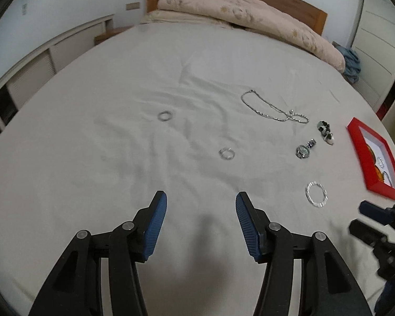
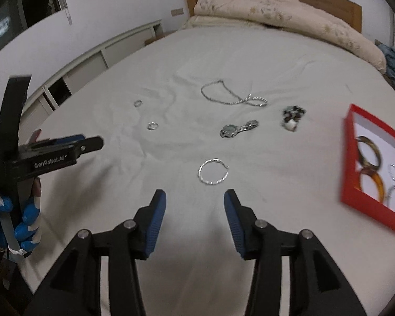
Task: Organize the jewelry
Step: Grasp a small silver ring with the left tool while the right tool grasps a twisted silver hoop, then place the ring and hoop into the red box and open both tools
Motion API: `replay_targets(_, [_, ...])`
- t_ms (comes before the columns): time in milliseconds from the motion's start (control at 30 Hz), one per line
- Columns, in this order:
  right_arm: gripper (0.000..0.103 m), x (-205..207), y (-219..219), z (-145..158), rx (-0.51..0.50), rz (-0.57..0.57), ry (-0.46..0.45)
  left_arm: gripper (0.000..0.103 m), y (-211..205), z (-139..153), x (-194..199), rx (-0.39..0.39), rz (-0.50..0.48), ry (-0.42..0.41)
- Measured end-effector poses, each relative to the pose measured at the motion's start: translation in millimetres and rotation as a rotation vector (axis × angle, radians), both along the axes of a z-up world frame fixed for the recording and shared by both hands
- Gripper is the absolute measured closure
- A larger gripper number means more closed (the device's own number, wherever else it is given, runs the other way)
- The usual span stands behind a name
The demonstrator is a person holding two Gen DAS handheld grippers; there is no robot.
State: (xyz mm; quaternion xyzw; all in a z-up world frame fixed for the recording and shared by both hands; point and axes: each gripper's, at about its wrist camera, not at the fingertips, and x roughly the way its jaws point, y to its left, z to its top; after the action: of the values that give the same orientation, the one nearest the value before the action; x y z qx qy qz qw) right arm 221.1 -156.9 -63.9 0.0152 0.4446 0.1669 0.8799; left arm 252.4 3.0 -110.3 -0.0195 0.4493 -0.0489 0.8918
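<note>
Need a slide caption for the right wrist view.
Open right gripper above twisted silver bangle on white bedsheet; red jewelry box to the right.

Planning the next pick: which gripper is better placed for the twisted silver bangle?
Right. The bangle lies just ahead of the open right gripper; the left gripper has it off to one side.

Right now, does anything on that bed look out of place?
Yes. Jewelry lies loose on the sheet rather than in the red box: a necklace, watch, twisted bangle, two small rings and a beaded piece. Nothing looks broken.
</note>
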Motion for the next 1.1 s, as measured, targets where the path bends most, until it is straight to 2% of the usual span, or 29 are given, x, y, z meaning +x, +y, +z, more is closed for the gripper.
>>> replay_targets(133, [0.059, 23.6, 1.5, -23.8, -0.012, -0.001, 0.012, 0.049, -20.1, -15.8, 31.5, 0.023, -0.041, -0.003])
replay_targets(367, [0.059, 42.5, 6.6, -49.6, -0.050, 0.026, 0.010, 0.050, -29.9, -40.1, 64.4, 0.051, -0.048, 0.012])
replay_targets(533, [0.061, 46.4, 7.2, -55.3, -0.055, 0.024, -0.005, 0.066, -29.6, -43.9, 70.6, 0.020, -0.061, 0.011])
replay_targets(600, [0.067, 47.9, 6.9, -55.8, -0.060, 0.026, -0.012, 0.077, -29.0, -43.0, 69.1, 0.015, -0.071, 0.010])
replay_targets(667, [0.067, 50.9, 5.3, -55.9, -0.047, 0.028, -0.010, 0.084, -28.3, -40.2, 66.3, 0.012, -0.077, 0.011])
replay_targets(933, [0.068, 44.4, -8.8, -43.3, 0.001, 0.014, -0.015, 0.084, -31.1, -29.7, 56.9, 0.013, -0.079, 0.014])
replay_targets(1100, [0.068, 32.4, -31.8, -19.0, 0.033, -0.032, -0.053, 0.084, -54.8, -9.0, 48.2, -0.005, -0.111, 0.000])
